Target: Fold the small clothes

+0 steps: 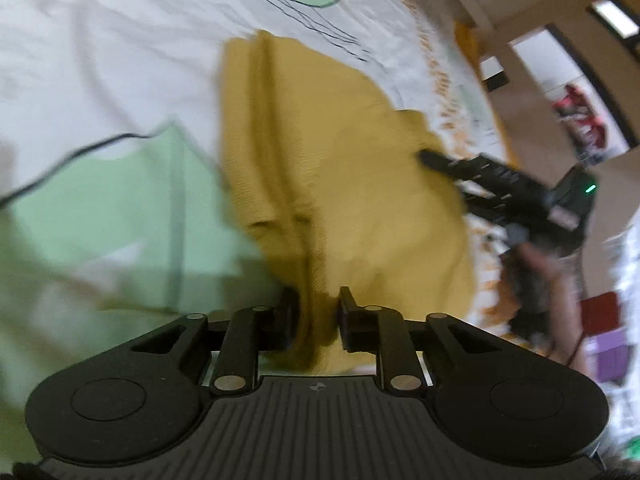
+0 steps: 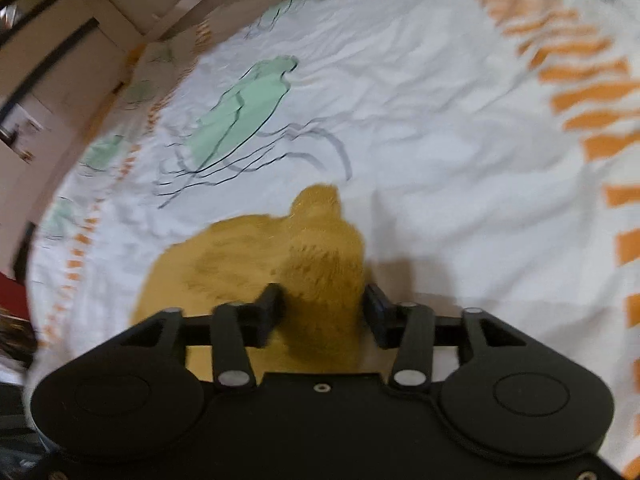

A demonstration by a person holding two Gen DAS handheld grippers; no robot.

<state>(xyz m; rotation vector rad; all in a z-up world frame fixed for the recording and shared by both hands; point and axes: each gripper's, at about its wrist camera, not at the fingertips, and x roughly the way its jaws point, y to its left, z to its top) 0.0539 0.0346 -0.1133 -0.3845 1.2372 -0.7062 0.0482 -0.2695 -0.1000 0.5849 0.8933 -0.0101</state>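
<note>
A mustard yellow knitted garment [image 1: 320,152] lies crumpled on a white bedsheet [image 1: 100,48] printed with green shapes. My left gripper [image 1: 318,308] stands over its near edge, jaws slightly apart, with a fold of the yellow cloth running loosely between the fingers. My right gripper [image 2: 322,304] has its jaws wider, and a thick bunch of the same garment [image 2: 320,248] sits between them without being squeezed. In the left wrist view the right gripper [image 1: 444,172] reaches onto the garment's right edge, carried by a hand [image 1: 536,264]. Both views are blurred.
The sheet [image 2: 420,100] has orange stripes [image 2: 592,92] along its right border and green patches [image 2: 240,108] with black lines. A wooden bed frame [image 2: 132,12] and room furniture lie beyond the sheet's edge. Red and purple items [image 1: 604,320] sit on the floor at right.
</note>
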